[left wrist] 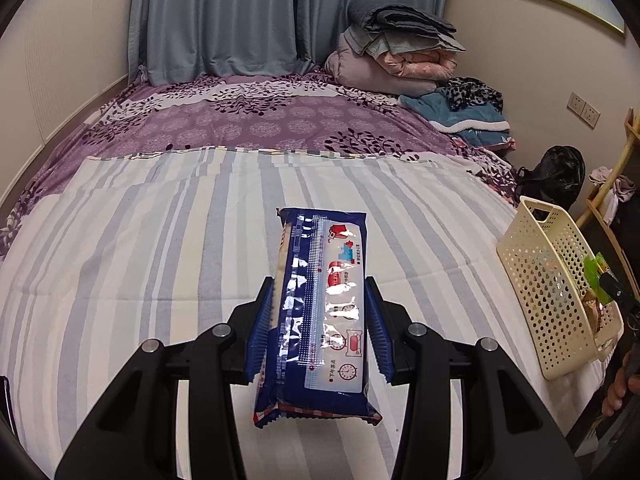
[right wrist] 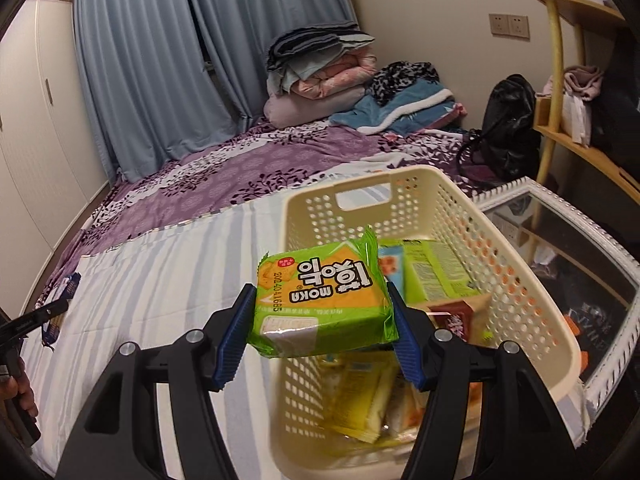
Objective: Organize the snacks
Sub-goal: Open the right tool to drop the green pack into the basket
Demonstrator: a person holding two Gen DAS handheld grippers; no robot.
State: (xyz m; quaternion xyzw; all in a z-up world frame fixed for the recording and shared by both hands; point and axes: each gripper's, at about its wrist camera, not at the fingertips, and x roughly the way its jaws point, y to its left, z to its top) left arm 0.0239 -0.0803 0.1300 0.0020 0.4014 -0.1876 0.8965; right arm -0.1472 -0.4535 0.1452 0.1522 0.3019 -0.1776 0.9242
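Observation:
A long dark blue snack packet (left wrist: 324, 312) sits lengthwise between blue-padded fingers, with my left gripper (left wrist: 320, 322) shut on it above the striped bedsheet (left wrist: 140, 260). A green cracker packet (right wrist: 322, 304) is clamped in my right gripper (right wrist: 322, 330), which hovers over the near left corner of the cream perforated basket (right wrist: 404, 184). Several snack packets (right wrist: 434, 270) lie inside that basket. In the left wrist view the same basket (left wrist: 548, 276) stands at the bed's right edge, with the green packet (left wrist: 596, 276) just showing above it.
Folded blankets (left wrist: 396, 56) and clothes are piled at the bed's far end below grey-blue curtains. A black bag (right wrist: 508, 128) and a bamboo shelf (right wrist: 560, 80) stand to the right. A glass-topped table with a white frame (right wrist: 560, 216) sits beside the basket.

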